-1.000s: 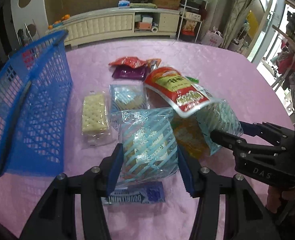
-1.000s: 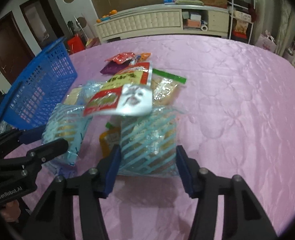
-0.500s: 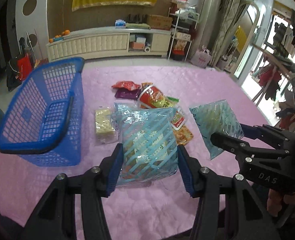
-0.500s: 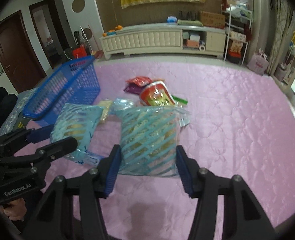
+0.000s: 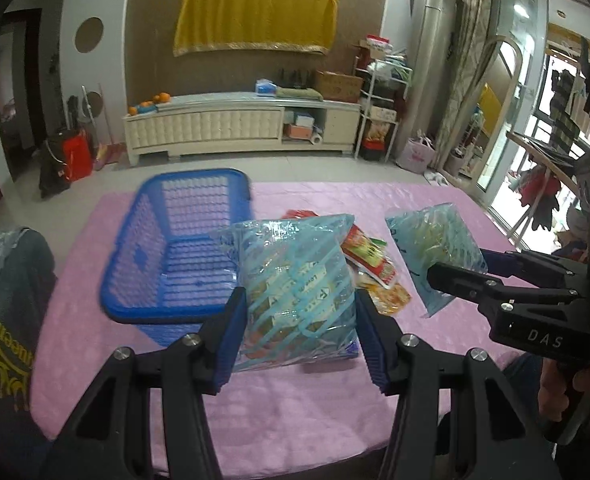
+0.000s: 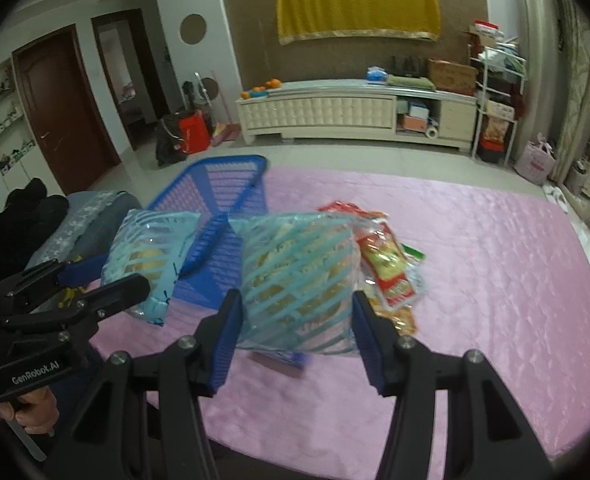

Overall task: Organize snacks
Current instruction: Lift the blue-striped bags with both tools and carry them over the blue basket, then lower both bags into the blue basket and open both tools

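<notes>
On the pink-covered desk [image 5: 295,420] stands an empty blue mesh basket [image 5: 175,248] at the left, with a heap of loose snack packets [image 6: 387,268] just beside it to the right. Above these, the left hand-held gripper [image 5: 301,332] clamps a blue-striped snack bag [image 5: 295,280] between its blue pads, clear of the cloth. The right hand-held gripper [image 6: 295,332] likewise pinches a second blue-striped snack bag [image 6: 299,276], held aloft near the basket's right wall.
</notes>
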`<move>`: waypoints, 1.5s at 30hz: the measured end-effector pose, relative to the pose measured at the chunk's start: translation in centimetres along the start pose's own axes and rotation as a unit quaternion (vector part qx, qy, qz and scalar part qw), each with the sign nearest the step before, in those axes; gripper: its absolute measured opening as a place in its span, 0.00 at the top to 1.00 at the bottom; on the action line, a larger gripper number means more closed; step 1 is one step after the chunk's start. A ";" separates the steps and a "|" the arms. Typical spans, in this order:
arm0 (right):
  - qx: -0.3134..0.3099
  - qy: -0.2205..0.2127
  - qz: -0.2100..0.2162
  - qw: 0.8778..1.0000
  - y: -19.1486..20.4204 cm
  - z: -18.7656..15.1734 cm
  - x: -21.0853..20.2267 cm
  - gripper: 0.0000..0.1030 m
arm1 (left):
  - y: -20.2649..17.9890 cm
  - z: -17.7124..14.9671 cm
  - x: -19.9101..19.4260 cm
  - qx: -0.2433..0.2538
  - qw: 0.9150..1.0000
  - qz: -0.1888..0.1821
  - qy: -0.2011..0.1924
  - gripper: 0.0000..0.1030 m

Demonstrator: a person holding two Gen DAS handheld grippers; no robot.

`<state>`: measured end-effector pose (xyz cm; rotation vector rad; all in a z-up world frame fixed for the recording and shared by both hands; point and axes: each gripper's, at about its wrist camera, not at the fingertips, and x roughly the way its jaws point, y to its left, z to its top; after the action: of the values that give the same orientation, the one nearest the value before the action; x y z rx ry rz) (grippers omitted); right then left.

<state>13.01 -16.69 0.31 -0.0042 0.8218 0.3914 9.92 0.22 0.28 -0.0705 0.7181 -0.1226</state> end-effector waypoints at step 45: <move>-0.045 0.089 0.041 0.994 11.8 6.4 13.2 0.36 | 14.9 2.2 5.0 -0.072 0.996 -0.003 0.045 0.41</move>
<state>21.65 -0.29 -3.01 -0.0908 0.9820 0.5110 16.43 14.31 -2.89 -0.2059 0.8167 -0.0790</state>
